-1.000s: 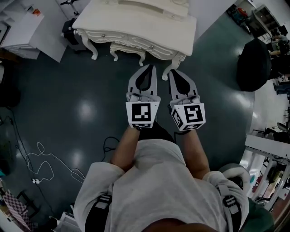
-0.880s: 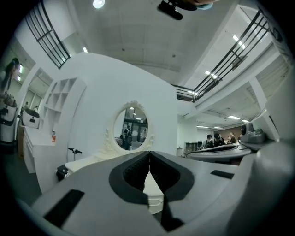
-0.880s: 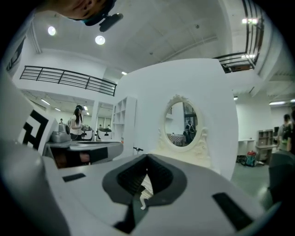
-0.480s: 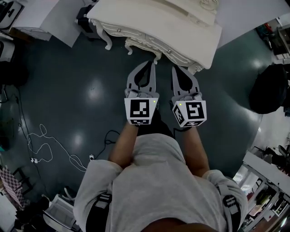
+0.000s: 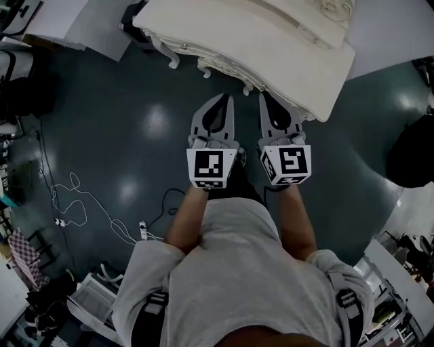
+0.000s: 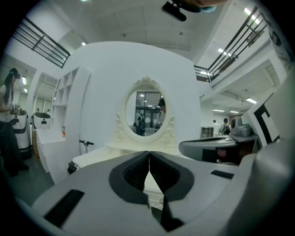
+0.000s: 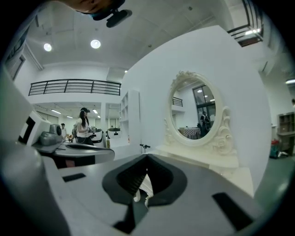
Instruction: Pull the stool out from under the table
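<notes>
The white carved dressing table (image 5: 298,54) fills the top of the head view. Under its front edge shows the stool (image 5: 224,68), of which only the carved cream rim and two curled legs are visible. My left gripper (image 5: 229,99) and right gripper (image 5: 261,96) are side by side, both shut and empty, with their tips just short of the stool's front. In the left gripper view the shut left gripper (image 6: 149,155) points at the table top (image 6: 106,154) below the oval mirror (image 6: 146,108). The right gripper (image 7: 147,158) also faces the mirror (image 7: 198,110).
Dark glossy floor (image 5: 122,135) lies all around. White cables (image 5: 74,210) and a power strip (image 5: 144,228) lie at the left. A black bag (image 5: 413,152) sits at the right, white furniture (image 5: 61,20) at top left. A person (image 7: 85,126) stands far off.
Both grippers have moved forward together towards the table. The table and stool now sit nearer and larger in the head view, and the tips are almost at the stool's front.
</notes>
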The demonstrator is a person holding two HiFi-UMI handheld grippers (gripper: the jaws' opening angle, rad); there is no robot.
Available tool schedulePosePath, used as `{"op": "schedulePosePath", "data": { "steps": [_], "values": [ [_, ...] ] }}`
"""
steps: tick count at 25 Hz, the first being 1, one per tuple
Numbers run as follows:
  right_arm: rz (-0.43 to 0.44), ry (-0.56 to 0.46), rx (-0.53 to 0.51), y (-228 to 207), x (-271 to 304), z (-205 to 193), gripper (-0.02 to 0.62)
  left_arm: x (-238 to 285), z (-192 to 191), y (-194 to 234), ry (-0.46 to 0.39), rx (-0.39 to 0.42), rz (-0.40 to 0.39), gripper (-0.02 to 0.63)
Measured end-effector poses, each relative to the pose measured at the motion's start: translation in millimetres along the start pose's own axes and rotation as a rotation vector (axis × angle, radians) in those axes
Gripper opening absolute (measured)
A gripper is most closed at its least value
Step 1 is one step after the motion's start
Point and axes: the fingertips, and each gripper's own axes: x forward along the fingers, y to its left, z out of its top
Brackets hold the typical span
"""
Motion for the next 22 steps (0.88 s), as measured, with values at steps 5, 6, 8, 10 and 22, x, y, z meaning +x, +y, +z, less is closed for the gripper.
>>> {"op": "schedulePosePath", "data": {
  "steps": [5,6,8,10,22],
  "values": [
    [0.065,0.025,-0.022,2.5,28.1,1.0,0.014,12.7,-1.4,22.1,0.023,0.000,0.053,0.008],
    [0.077,0.034,-0.035,4.8,33.9,-0.7,0.014,14.7,-4.4,27.4,0.030,-0.009,0.063,0.008],
    [0.096,0.056,-0.056,9.4,45.1,-7.0,0.014,18.3,-12.4,37.3,0.045,-0.034,0.075,0.008],
    [0.101,0.079,-0.058,13.7,54.6,-14.6,0.014,20.5,-20.5,46.0,0.059,-0.060,0.077,0.008],
    [0.083,0.161,-0.039,94.0,138.7,-51.9,0.015,16.3,-63.3,149.9,0.117,-0.091,0.035,0.008]
  ]
}}
